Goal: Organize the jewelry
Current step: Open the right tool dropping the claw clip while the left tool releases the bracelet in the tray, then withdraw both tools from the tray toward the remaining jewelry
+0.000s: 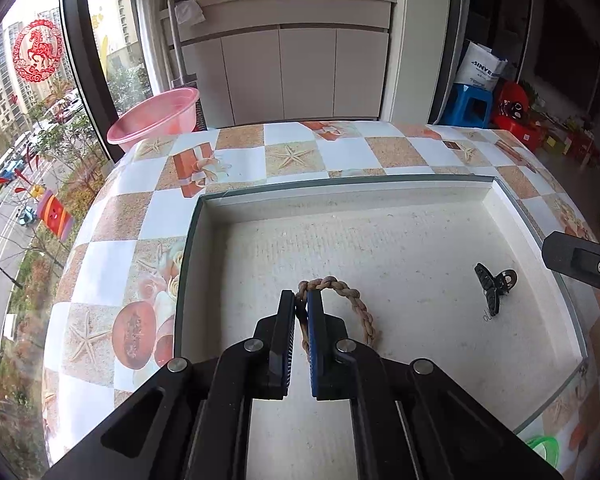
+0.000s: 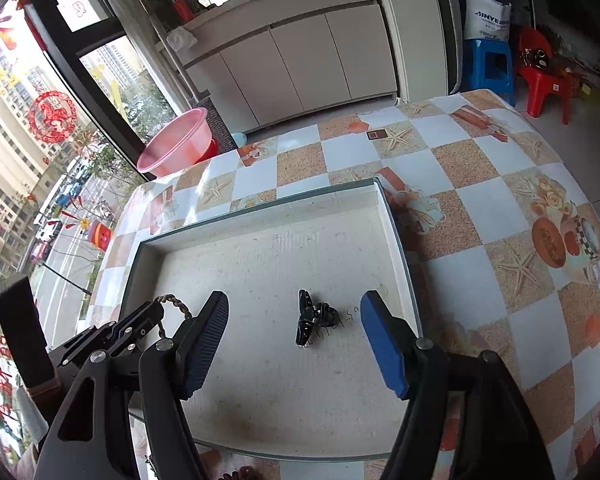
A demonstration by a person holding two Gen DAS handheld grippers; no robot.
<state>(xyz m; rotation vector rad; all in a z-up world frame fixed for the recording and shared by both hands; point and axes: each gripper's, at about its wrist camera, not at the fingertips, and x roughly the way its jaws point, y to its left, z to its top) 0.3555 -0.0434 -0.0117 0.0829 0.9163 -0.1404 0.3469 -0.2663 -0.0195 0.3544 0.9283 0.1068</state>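
A braided brown rope bracelet lies in a shallow white tray. My left gripper is shut on the bracelet's left side, low over the tray floor. A black hair claw clip lies at the tray's right. In the right wrist view my right gripper is open, its fingers straddling the clip from just above and behind. The left gripper and the bracelet show at the left there.
The tray sits on a table with a checkered starfish-pattern cloth. A pink basin stands beyond the table's far left edge. A green ring-shaped object lies on the cloth near the tray's front right corner.
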